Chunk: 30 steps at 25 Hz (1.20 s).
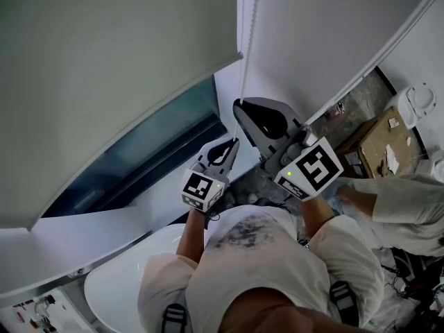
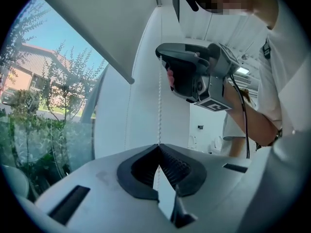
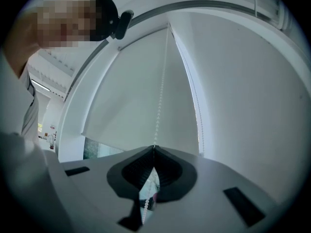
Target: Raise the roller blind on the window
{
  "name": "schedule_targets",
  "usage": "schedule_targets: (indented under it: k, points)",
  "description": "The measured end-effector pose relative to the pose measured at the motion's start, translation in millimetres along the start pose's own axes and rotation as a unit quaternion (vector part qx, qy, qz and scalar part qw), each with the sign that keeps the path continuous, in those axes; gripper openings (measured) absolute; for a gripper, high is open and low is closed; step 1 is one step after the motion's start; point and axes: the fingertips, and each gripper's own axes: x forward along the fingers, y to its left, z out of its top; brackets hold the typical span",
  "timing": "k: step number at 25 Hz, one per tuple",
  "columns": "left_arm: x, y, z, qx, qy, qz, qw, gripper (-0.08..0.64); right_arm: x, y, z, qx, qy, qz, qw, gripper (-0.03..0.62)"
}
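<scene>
The window (image 1: pixel 149 141) is partly covered by the roller blind (image 1: pixel 104 75), whose lower edge lies up and to the left of both grippers. The right gripper (image 1: pixel 238 105) is clenched on the bead chain (image 3: pixel 160 96). Just below it, the left gripper (image 1: pixel 232 143) is clenched on the same strand, which is pinched at the tips of its fingers (image 2: pixel 141 171). The chain runs upright, straight above the fingers; a second strand (image 3: pixel 196 110) hangs free beside it. With the right hand higher, a downward pull along the chain's length is judged to come next.
</scene>
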Motion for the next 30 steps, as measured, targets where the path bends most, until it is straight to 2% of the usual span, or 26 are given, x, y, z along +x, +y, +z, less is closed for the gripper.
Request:
schedule_targets:
  k: [9,14,30]
  points:
    - [8,1,-40,-0.020,0.029,0.001,0.9994,0.008,-8,-5,-40,0.009,0.027,-0.007,1.000,0.060]
    - [8,3,-58,-0.028,0.020,-0.001,0.9994,0.008,-11,-2,-57,0.016,0.033,-0.011,0.999,0.060]
    - [13,4,-130,-0.061,0.060,-0.005,0.9963,0.008,-13,7,-127,0.019,0.084,-0.015,0.996,0.060]
